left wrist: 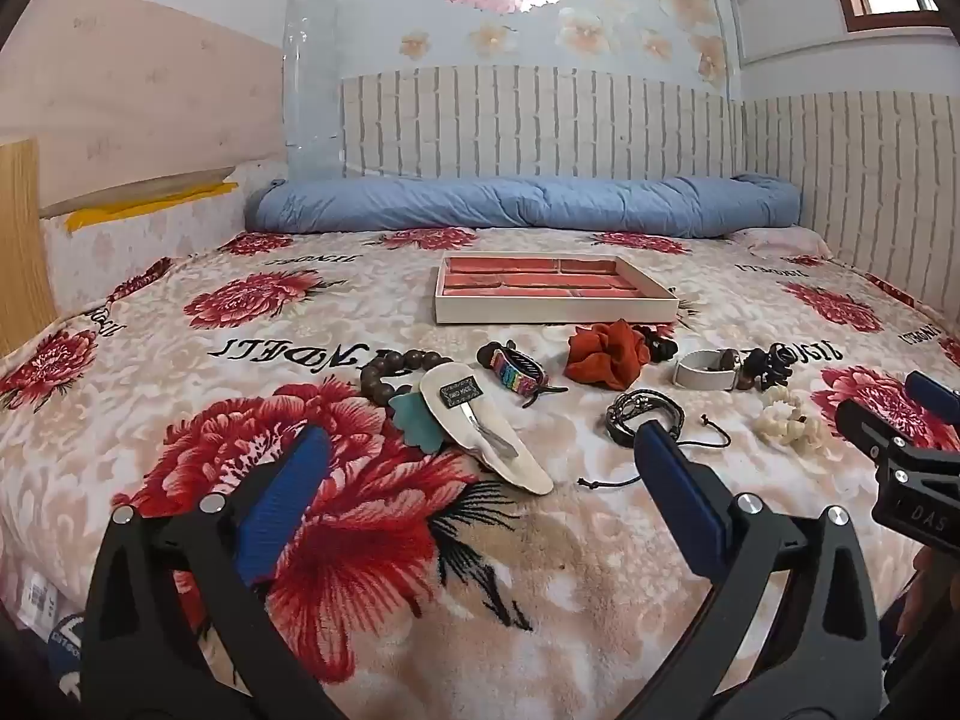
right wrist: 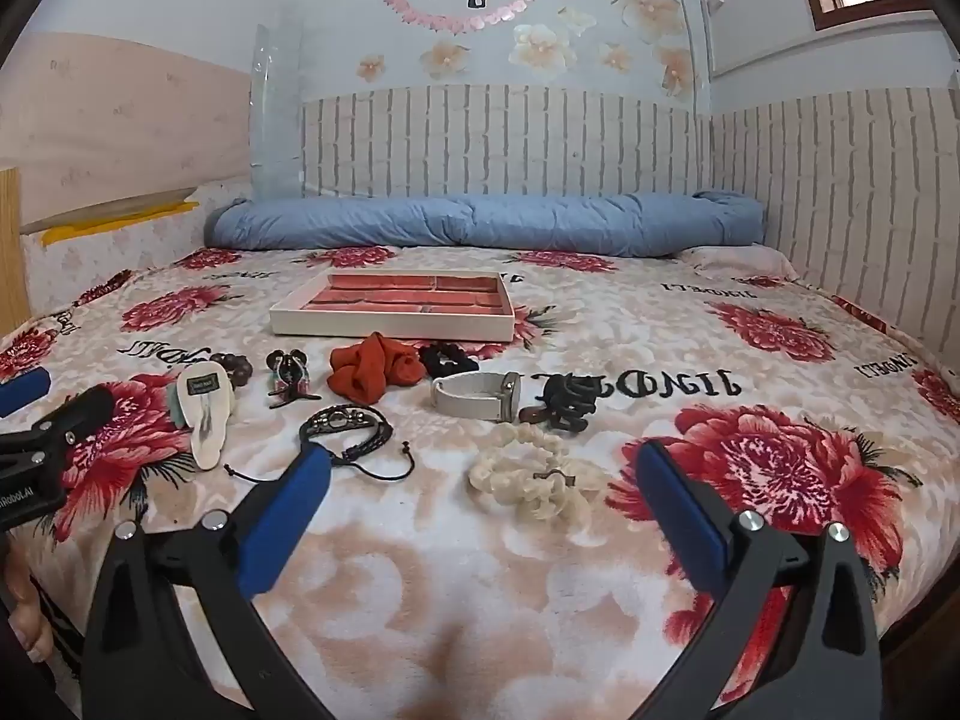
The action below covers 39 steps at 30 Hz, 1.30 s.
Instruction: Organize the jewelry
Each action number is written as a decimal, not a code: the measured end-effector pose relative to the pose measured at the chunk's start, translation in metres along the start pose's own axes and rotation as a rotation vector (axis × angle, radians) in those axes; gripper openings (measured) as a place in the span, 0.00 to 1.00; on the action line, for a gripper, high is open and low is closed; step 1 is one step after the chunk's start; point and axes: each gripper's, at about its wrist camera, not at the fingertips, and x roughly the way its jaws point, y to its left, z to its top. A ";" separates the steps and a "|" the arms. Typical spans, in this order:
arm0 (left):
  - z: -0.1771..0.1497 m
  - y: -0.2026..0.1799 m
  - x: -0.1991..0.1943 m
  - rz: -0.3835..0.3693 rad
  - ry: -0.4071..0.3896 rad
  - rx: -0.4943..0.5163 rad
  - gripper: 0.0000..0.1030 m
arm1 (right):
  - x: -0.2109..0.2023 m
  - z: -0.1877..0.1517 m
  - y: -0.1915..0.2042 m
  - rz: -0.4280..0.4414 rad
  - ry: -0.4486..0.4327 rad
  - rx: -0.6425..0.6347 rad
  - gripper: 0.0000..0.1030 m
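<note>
**Two claws open, all jewelry on the bed outside the tray**

Two claws are in your hands, and both stand spread wide with nothing between their blue pads. Your left claw (left wrist: 480,462) hovers above the near part of the floral blanket (left wrist: 180,324), tilted somewhat downward. Your right claw (right wrist: 486,477) hovers beside it, likewise tilted, and shows at the right edge of the left view.

The tray (left wrist: 555,306), white-walled with red compartments, lies on the blanket toward the far side, in front of the rolled blue quilt (left wrist: 522,207). No item is visible in the compartments that can be seen.

Every piece lies on the blanket in a loose band on the near side of the tray:
- A brown bead bracelet (left wrist: 390,373) at the left, touching a teal leaf-shaped piece (left wrist: 414,414).
- A cream card with a metal hair clip (left wrist: 480,426), overlapping the beads.
- A claw clip with a rainbow band (left wrist: 519,369), just beside the card.
- An orange scrunchie (left wrist: 606,354), close to the tray's near wall, with a black scrunchie (right wrist: 447,358) touching it.
- A black braided bracelet (left wrist: 645,414), its cord trailing toward you.
- A white watch band (right wrist: 474,395), near a black claw clip (right wrist: 567,399).
- A cream scrunchie (right wrist: 528,477), nearest your right claw, lying ahead of and between its fingers without contact.
</note>
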 end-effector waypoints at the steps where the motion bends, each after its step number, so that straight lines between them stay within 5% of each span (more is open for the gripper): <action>1: 0.000 0.000 0.000 0.001 0.001 0.000 0.95 | 0.000 0.000 0.000 0.000 0.000 -0.001 0.96; 39: 0.000 0.007 0.010 0.000 0.028 -0.013 0.95 | 0.009 -0.004 0.002 -0.010 0.020 -0.014 0.96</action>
